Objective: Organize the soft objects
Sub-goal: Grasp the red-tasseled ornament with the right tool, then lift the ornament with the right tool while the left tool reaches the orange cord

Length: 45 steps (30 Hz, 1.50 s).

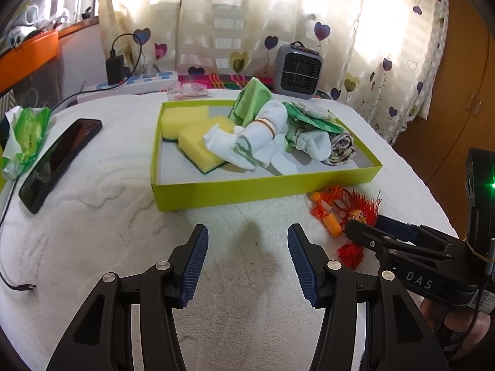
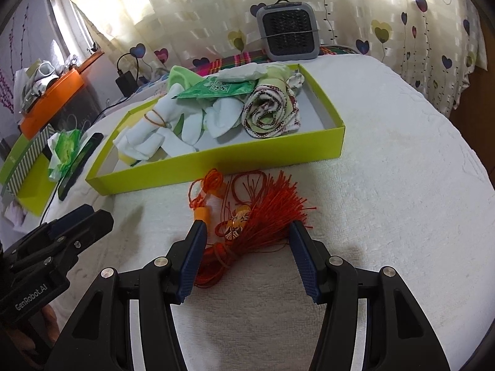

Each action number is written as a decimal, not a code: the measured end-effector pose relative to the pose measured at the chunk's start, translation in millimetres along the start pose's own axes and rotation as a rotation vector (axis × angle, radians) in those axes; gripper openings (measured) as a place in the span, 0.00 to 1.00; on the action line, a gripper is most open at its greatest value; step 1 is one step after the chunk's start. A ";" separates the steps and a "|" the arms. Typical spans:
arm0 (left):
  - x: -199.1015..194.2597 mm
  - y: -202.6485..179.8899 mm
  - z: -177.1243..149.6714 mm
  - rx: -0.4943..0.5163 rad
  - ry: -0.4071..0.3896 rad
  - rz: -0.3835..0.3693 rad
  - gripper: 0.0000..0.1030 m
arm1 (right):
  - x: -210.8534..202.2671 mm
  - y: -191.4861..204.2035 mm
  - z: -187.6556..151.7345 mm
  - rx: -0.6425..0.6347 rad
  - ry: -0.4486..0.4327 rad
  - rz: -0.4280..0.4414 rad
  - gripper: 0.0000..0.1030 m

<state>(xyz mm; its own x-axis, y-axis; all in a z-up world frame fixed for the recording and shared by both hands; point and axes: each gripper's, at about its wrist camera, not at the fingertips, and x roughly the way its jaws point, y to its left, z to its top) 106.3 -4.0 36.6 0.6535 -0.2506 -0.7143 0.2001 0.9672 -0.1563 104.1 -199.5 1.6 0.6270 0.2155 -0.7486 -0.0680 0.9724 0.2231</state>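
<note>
White terry-looking cloth [image 1: 92, 216] covers the whole counter, bumpy texture, and there's plenty of bare room in front of the lime-green cardboard tray [image 1: 263, 188] and off to its right side in the right wrist view. Tray has low straight walls and a grey floor; its near wall runs just behind the red tassel [image 2: 272, 213]

Inside the tray it's a soft pile – two yellow sponges [image 1: 198, 142] with green scrubby bottoms at the left end, white socks [image 1: 263, 130] bundled with a rubber band, a green cloth [image 1: 252, 102], a rolled patterned towel [image 2: 272, 114] toward the right end. Far right corner of the tray floor is bare

The tassel lies on the cloth outside the tray, stringy threads fanned out, tangled with orange cord and a small painted-mask charm [image 2: 236, 224]

Right gripper [image 2: 246, 228] has its fingers spread with the tassel between them, pads not pressing it as far as I can see. Left gripper [image 1: 247, 232] – fingers spread too, nothing between, over bare cloth left of the tassel

Black phone [image 1: 58, 160] and a green wipes pack [image 1: 27, 136] sit well off to the left
</note>
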 end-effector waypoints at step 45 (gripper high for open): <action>32.6 -42.4 12.0 0.078 0.114 -0.094 0.51 | -37.6 -68.7 -7.8 0.030 -0.069 -0.042 0.25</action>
<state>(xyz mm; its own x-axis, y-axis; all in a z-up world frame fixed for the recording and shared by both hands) 127.9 -53.7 28.1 0.5427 -0.3293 -0.7727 0.3157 0.9324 -0.1756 79.1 -273.7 9.6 0.6811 0.1669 -0.7129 -0.0177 0.9771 0.2119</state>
